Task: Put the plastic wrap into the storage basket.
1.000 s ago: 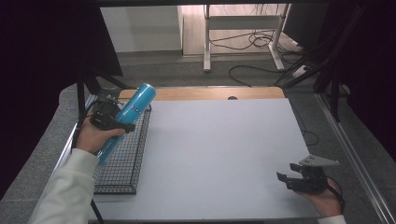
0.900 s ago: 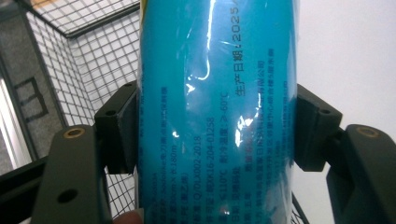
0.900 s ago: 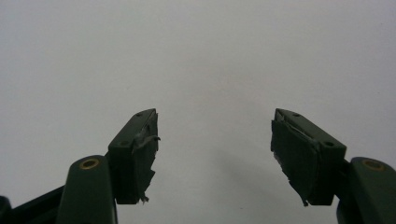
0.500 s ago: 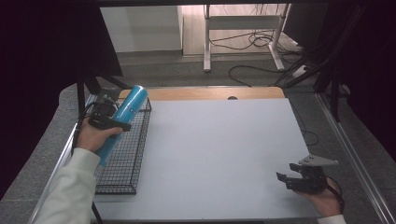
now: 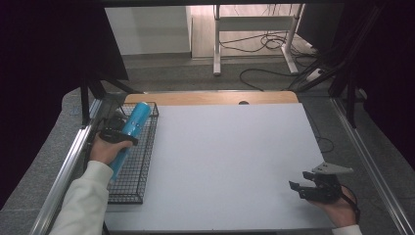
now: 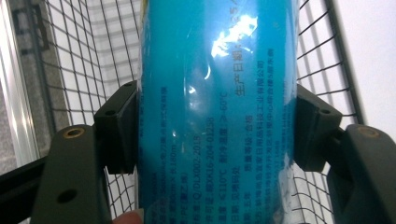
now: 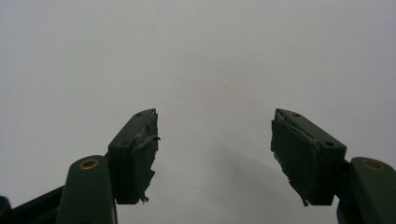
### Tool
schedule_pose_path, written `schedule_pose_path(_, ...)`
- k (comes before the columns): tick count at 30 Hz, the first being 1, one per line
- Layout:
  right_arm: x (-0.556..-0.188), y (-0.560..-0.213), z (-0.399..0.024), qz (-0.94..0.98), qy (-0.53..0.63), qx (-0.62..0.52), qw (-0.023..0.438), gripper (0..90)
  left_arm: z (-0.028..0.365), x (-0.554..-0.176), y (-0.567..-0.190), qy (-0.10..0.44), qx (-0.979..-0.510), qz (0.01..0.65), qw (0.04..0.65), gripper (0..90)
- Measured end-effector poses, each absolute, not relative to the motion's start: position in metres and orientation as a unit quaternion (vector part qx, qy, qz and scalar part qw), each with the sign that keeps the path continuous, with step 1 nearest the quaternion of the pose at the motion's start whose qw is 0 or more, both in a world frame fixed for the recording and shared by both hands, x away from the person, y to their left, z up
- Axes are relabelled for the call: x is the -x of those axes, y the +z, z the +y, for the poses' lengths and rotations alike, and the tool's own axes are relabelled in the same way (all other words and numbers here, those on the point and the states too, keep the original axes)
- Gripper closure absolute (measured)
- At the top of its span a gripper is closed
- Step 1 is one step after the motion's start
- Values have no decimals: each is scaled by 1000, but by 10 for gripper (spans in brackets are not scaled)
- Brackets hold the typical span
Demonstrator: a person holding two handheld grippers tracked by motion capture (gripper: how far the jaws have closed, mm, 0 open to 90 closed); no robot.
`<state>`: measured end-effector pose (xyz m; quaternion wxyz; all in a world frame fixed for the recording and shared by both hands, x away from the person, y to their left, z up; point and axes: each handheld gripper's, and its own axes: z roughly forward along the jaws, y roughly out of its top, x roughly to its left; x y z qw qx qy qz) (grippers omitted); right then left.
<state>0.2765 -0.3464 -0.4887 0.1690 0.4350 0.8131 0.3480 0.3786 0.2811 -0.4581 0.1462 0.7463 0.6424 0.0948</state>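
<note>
Over the wire basket [image 5: 142,161] at the desk's [image 5: 230,156] nine o'clock edge, the left gripper [image 5: 117,134] has carried the blue tube [image 5: 128,137] lower and further toward nine o'clock than a second ago. Its jaws are clamped against the tube's two sides at mid-length, the tube pointing toward one o'clock; both tube ends are cut off in the left gripper view, its small print hard to read. At five o'clock the right gripper [image 5: 306,186] rests unmoved, jaws wide apart and empty above bare desk.

Glossy blue tube [image 6: 217,112], wire basket [image 5: 142,161]
</note>
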Motion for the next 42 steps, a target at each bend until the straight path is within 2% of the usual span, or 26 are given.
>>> schedule_pose_path(12,-277,-490,-346,815,345,-435,167,319,272,-384,-491,71,-754,645,99,307)
schedule_pose_path(14,-277,-490,-346,815,345,-434,167,318,268,-383,-494,88,-755,643,95,296)
schedule_pose_path(17,-276,-490,-346,815,345,-435,167,318,266,-379,-480,119,-747,643,120,265)
schedule_pose_path(18,-276,-491,-346,815,344,-435,168,315,265,-377,-473,123,-748,639,127,213)
schedule_pose_path(21,-275,-490,-345,817,344,-432,169,313,261,-369,-452,154,-748,629,144,157)
schedule_pose_path(23,-274,-489,-345,816,345,-432,170,313,262,-366,-447,156,-748,626,155,140)
schedule_pose_path(32,-273,-487,-342,816,355,-424,170,309,258,-317,-424,157,-768,551,287,141)
schedule_pose_path(42,-271,-486,-333,820,375,-403,160,297,228,-269,-435,132,-792,479,356,148)
